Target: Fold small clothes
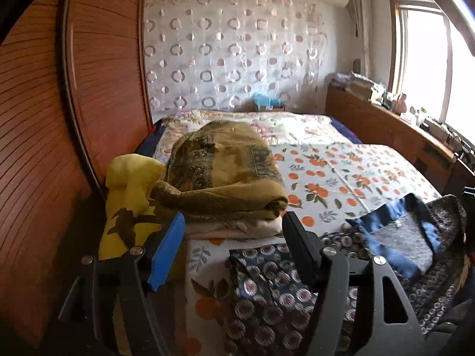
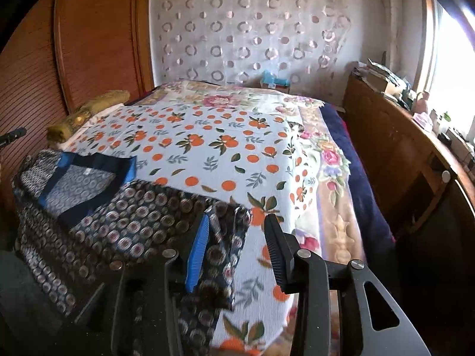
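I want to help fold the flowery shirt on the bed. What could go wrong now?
1. Both grippers, left and right, are open, so nothing holds the shirt. Part of it seems to hang over the near edge of the bed and might slide down.
2. The shirt's sleeve lies between the right gripper's fingers, so it could snag.
3. The blanket pile sits close and could get bumped.

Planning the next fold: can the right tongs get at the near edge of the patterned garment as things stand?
Probably yes. The right tongs stand open just above the patterned garment at its near right corner, nothing lying on that cloth or between pads and fabric. The left tongs are off to the side.
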